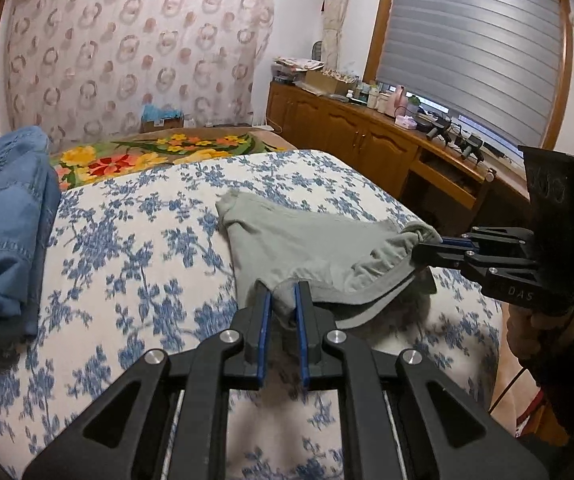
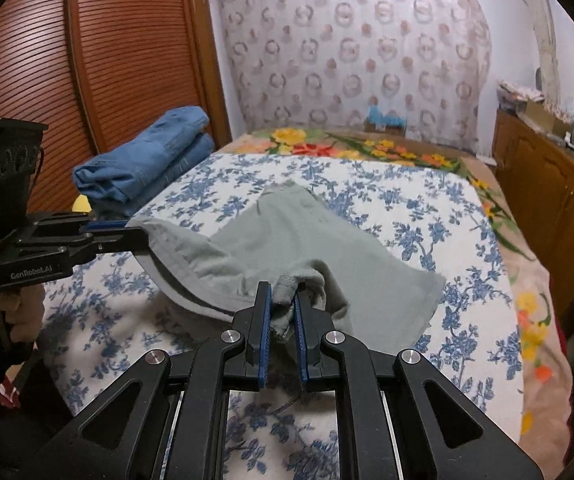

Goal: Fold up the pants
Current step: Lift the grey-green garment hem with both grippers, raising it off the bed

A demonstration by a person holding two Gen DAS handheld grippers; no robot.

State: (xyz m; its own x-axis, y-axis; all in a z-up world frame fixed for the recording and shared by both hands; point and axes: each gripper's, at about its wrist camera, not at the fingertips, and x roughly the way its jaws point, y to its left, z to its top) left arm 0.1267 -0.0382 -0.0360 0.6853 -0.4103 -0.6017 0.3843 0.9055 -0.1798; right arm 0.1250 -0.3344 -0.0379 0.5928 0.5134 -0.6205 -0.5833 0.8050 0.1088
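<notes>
Grey-green pants (image 1: 299,244) lie on the blue-flowered bedspread (image 1: 135,240), their near edge lifted off it. My left gripper (image 1: 283,300) is shut on one corner of that edge. My right gripper (image 2: 284,300) is shut on the other corner. In the left wrist view the right gripper (image 1: 427,246) comes in from the right, pinching the bunched cloth. In the right wrist view the left gripper (image 2: 127,230) comes in from the left, holding the pants (image 2: 295,236) there. The far part of the pants rests flat on the bed (image 2: 427,216).
Folded blue jeans (image 1: 7,220) are stacked at the bed's left side, also in the right wrist view (image 2: 147,160). A wooden cabinet (image 1: 367,136) with clutter runs along the right. A louvred wardrobe door (image 2: 67,60) stands left. A flowered blanket (image 1: 147,156) covers the far bed.
</notes>
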